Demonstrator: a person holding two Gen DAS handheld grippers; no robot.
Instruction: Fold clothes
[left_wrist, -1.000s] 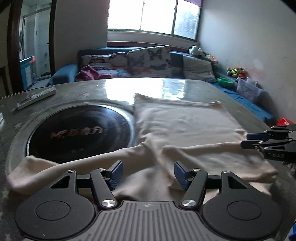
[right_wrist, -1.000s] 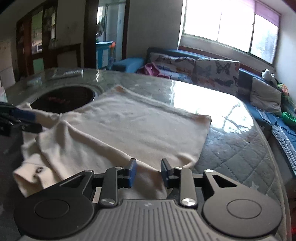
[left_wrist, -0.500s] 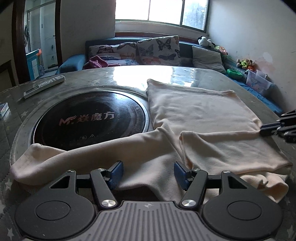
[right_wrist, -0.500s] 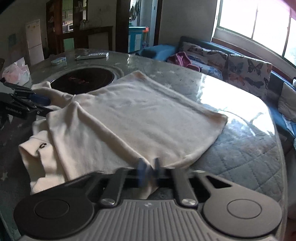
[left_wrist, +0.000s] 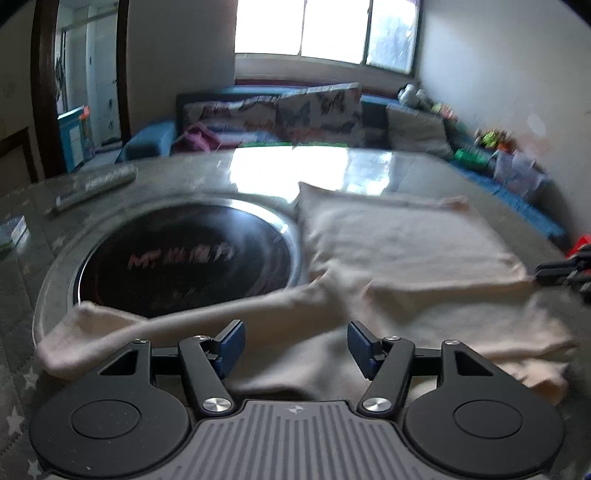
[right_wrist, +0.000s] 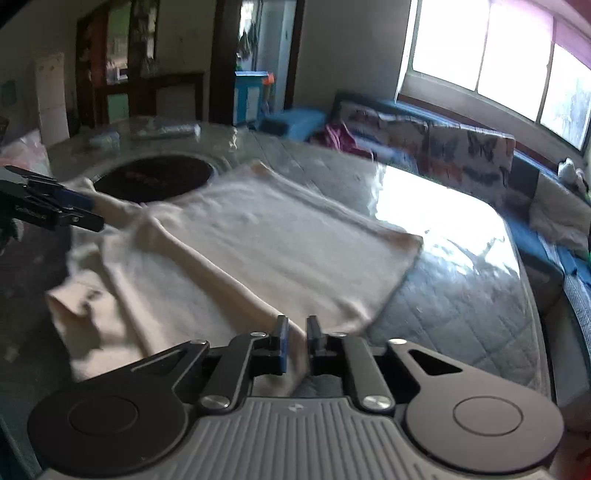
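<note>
Table (left_wrist: 184, 173) fills both views, its glossy top carrying a round black hotplate (left_wrist: 184, 258) set flush near the left side. Beyond it runs a blue sofa (right_wrist: 480, 147) with butterfly cushions. A cream garment (right_wrist: 277, 240) lies spread flat beside the hotplate — one sleeve draped across the hotplate's near rim. The left gripper (left_wrist: 293, 347) hovers over the fabric, jaws wide and empty. The right gripper (right_wrist: 296, 338) has a fold of the garment's edge between its narrow, opening jaws. A remote control (left_wrist: 96, 184) rests farther back.
</note>
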